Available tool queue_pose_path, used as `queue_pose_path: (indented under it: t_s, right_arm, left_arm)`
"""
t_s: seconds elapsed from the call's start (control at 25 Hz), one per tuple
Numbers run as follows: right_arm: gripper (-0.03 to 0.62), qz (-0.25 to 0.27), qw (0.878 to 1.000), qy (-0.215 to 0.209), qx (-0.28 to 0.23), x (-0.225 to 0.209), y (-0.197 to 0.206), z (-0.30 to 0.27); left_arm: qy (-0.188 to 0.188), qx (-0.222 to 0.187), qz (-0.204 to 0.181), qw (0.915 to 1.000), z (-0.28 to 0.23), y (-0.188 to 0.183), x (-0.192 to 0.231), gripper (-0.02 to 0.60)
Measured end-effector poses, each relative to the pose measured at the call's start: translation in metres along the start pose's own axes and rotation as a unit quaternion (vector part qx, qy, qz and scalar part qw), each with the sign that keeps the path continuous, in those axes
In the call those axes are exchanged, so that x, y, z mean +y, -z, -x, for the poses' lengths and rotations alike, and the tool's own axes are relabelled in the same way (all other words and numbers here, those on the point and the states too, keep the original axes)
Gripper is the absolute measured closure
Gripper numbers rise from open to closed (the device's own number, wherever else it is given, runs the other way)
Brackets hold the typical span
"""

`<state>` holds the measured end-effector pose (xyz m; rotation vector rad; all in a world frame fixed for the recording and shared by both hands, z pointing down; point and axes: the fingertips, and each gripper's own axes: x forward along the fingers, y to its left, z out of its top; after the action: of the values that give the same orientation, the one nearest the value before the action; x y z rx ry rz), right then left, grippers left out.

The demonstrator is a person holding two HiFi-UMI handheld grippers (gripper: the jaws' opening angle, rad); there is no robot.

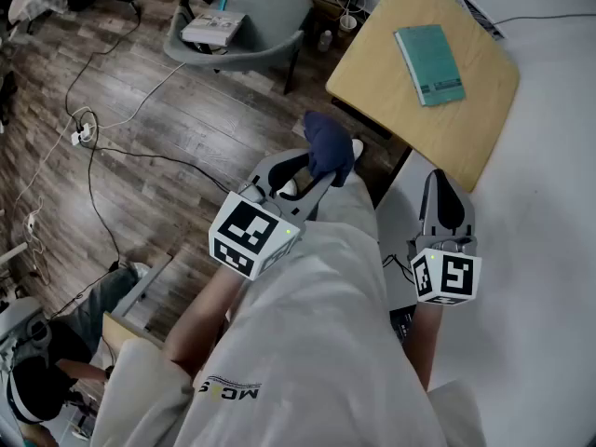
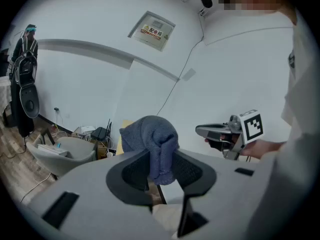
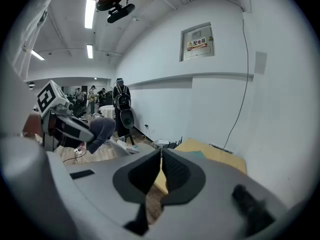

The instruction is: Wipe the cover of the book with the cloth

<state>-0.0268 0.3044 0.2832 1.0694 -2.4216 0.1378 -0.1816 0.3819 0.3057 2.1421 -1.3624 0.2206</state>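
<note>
A teal book (image 1: 429,64) lies flat on a light wooden table (image 1: 382,73), far ahead of both grippers. My left gripper (image 1: 321,177) is shut on a bunched dark blue cloth (image 1: 328,147), which bulges above the jaws in the left gripper view (image 2: 152,144). It hangs in the air short of the table's near edge. My right gripper (image 1: 441,186) is shut with nothing between its jaws (image 3: 161,159), held to the right, level with the table's near corner. The table (image 3: 215,156) and a sliver of the book (image 3: 197,154) show past the right jaws.
A grey chair (image 1: 244,21) holding papers stands on the wooden floor at the back left. Cables (image 1: 93,138) trail across the floor. A white wall (image 1: 549,184) runs along the right. A seated person (image 1: 42,361) is at the lower left.
</note>
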Motion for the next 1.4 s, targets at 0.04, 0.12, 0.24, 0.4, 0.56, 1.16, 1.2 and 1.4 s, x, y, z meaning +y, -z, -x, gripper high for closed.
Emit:
queue_pose_path:
  t_s: [0.04,0.12,0.24,0.4,0.56,1.16,1.2,1.4]
  right_arm:
    - [0.562,-0.011,1.000,0.001,0.000,0.006,0.005,0.005]
    - [0.562,-0.031,1.000,0.000,0.000,0.019,0.013,0.015]
    - [0.562,-0.034,0.999,-0.014,-0.003,0.041,0.012,0.023]
    - [0.562,0.008,0.999,-0.043,-0.011,0.059,-0.002,0.020]
    - [0.560,0.001,0.999,-0.038,-0.017,0.056,-0.010,0.027]
    - [0.559,-0.063,0.998,0.003,-0.003,0.050,0.008,0.030]
    - [0.559,-0.056,0.998,0.005,-0.002,0.048,0.005,0.029]
    - [0.559,-0.061,0.998,0.016,0.007,0.022,0.010,0.021]
  left_arm:
    - [-0.001,0.000,-0.001,1.0000,0.005,0.006,0.000,0.448]
    - [0.000,0.000,-0.002,1.0000,0.016,0.015,0.000,0.448]
    - [0.004,0.000,-0.004,1.0000,0.031,0.021,0.000,0.448]
    - [0.002,-0.007,-0.010,0.9999,0.038,0.018,0.000,0.446]
    - [0.003,-0.015,-0.003,0.9999,0.048,0.018,-0.011,0.446]
    - [0.017,-0.012,-0.021,0.9996,0.051,0.014,0.006,0.446]
    - [0.017,-0.009,-0.017,0.9997,0.049,0.015,0.009,0.446]
    - [0.026,0.012,-0.012,0.9995,0.024,0.015,0.010,0.446]
